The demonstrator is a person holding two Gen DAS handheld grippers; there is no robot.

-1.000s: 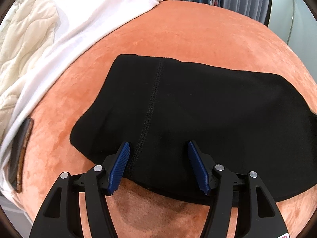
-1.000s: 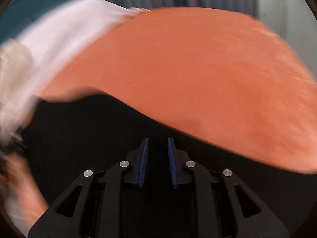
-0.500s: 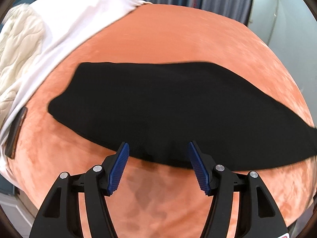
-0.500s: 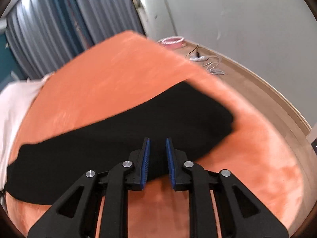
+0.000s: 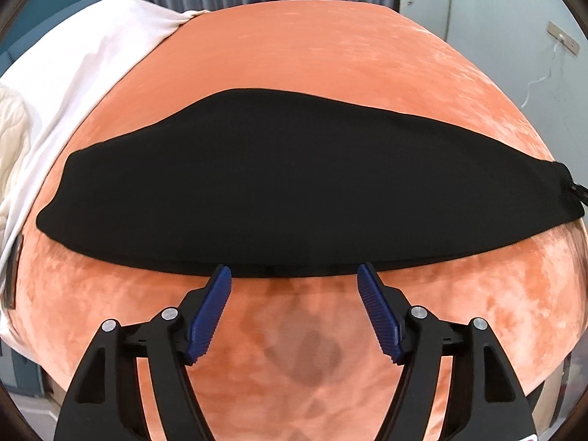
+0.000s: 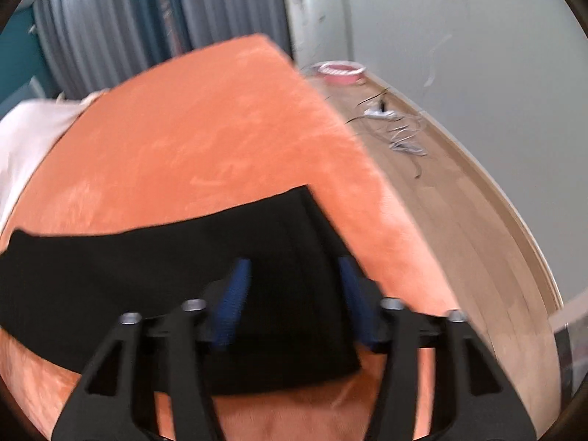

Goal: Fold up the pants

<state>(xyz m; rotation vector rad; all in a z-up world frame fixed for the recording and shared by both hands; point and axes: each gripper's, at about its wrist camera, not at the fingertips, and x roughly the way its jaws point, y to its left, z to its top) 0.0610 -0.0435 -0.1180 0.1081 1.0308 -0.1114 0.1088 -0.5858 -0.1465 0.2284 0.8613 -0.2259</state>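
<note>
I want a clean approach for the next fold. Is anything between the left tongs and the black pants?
No. In the left wrist view, only bare orange blanket lies between the open left tongs and the pants' near edge.

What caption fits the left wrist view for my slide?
Open left gripper poised at the near edge of black pants folded into a long strip on the orange blanket.

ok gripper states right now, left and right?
Left gripper: open, empty, at the near edge of the pants.
Right gripper: open, over the pants' end, holding nothing.
</note>
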